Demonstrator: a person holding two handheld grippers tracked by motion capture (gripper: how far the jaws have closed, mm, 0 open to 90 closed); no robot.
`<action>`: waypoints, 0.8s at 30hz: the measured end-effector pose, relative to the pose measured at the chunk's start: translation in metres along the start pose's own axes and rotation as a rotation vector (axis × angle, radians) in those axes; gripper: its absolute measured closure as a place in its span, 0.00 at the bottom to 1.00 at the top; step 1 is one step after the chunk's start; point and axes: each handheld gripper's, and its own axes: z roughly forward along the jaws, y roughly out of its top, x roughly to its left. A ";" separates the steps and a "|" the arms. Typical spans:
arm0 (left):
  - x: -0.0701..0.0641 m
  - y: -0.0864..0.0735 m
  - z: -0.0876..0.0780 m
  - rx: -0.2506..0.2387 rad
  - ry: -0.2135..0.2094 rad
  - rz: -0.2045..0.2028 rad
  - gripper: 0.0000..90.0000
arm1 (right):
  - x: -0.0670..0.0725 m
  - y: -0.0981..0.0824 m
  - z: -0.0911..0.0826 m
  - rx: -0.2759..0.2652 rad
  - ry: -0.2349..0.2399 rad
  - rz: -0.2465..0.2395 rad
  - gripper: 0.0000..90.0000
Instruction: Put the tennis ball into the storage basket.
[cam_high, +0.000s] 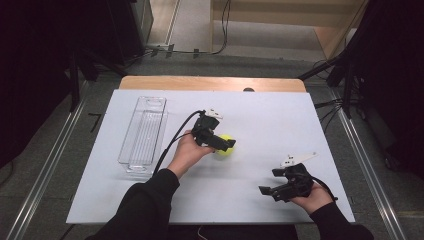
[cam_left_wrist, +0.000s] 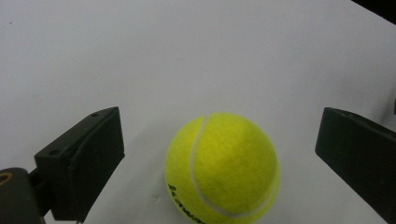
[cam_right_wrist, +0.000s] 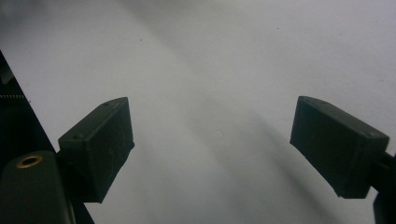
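You held the left gripper at bench centre, jaws apart around the untouched tennis ball. Your right gripper lay at four o'clock, jaws apart; the clear tray sat at nine o'clock.

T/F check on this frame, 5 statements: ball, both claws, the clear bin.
1. The tennis ball sits between the left claw's open jaws, with a gap on each side. True.
2. The left claw is shut on the ball. False: neither jaw touches it.
3. The clear bin holds the ball. False: the ball lies on the white table, to the right of the bin, and nothing shows inside the bin.
4. The right claw is open with nothing between its jaws. True.
5. The right claw hovers over the bin. False: it is near the table's front right corner, far from the bin.
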 end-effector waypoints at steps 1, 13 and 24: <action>0.000 -0.001 0.001 0.003 -0.002 0.001 0.02 | 0.000 0.000 0.000 0.000 0.000 0.000 0.13; -0.001 -0.011 0.014 0.033 -0.016 -0.004 0.02 | 0.001 0.000 0.000 0.004 -0.002 -0.003 0.13; -0.002 -0.020 0.026 0.068 -0.016 -0.009 0.02 | 0.001 -0.001 0.000 0.006 -0.003 -0.004 0.13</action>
